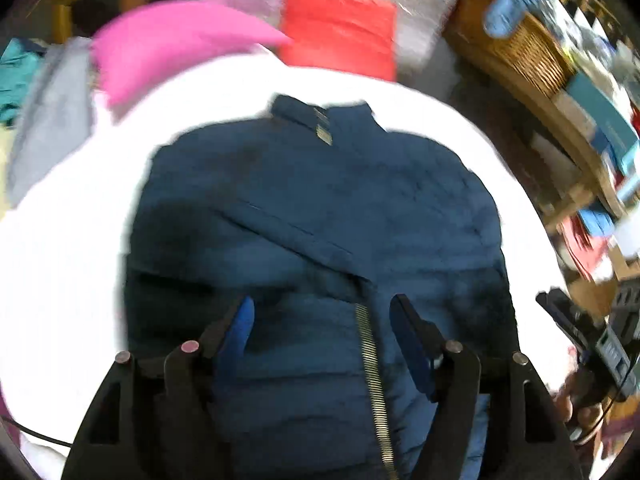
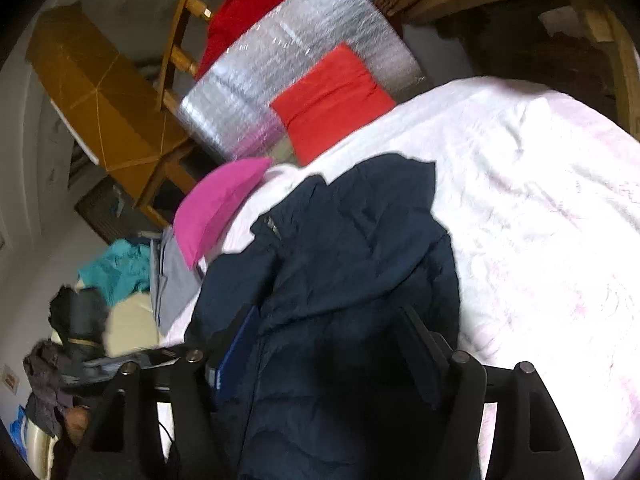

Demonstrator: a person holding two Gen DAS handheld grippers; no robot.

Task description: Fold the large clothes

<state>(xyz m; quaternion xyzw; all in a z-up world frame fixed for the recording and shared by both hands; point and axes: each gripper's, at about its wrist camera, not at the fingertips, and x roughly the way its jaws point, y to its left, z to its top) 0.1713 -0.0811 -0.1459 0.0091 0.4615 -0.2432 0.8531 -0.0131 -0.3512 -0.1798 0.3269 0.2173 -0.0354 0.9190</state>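
Note:
A navy puffer jacket [image 1: 320, 208] with a gold zipper [image 1: 372, 380] lies flat on a white sheet [image 1: 60, 260], collar at the far end. My left gripper [image 1: 322, 312] is open above its lower front, blue-padded fingers [image 1: 242, 328] either side of the zipper, holding nothing. The right gripper shows at the right edge of the left wrist view [image 1: 588, 340]. In the right wrist view the jacket [image 2: 352, 264] looks bunched, and my right gripper [image 2: 328, 320] is open over its near part; the dark fingers [image 2: 424, 344] blend into the fabric.
A pink garment [image 1: 172, 44] and a folded red one [image 1: 340, 32] lie at the far end on a silver padded mat [image 2: 288, 60]. Grey and teal clothes [image 2: 120, 268] pile at the left. A wicker basket [image 1: 520, 52] and wooden shelves [image 1: 580, 140] stand at the right.

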